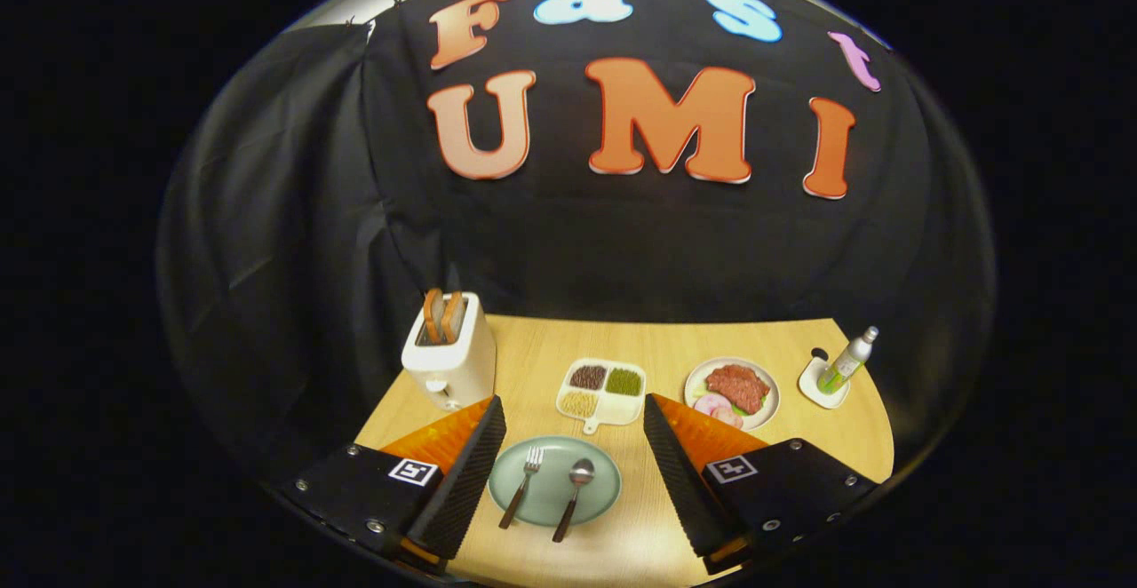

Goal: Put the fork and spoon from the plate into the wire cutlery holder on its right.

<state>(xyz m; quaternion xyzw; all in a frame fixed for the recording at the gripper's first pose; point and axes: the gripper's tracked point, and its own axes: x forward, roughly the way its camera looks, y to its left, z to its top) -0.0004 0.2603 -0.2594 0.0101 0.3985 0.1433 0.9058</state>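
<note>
here my fingers (574, 468) stand wide apart, released, grasping nothing, held above the near edge of the wooden worktop (782, 339). between them lies the pale green plate (600, 468), flat on the worktop close to its near edge. on the plate rest the fork (525, 481) and the spoon (572, 492), side by side and apart from each other, the fork on the left and the spoon on the right. both have dark handles that point toward me and run out over the plate's near rim, with the tines and the bowl toward the plate's middle.

just beyond the plate sits a white divided dish (602, 390) with four compartments holding dark, green and pale grains or beans; i cannot tell them more exactly. toward the left edge of the worktop stands a white toaster (451, 357) with two slices of toast (441, 314) upright in its slots. to the right of the divided dish is a round plate of sliced meat (734, 390) with some green leaf beneath the slices. near the far right corner a small spray bottle (848, 361) with greenish contents stands tilted on a white coaster (819, 390).
</note>
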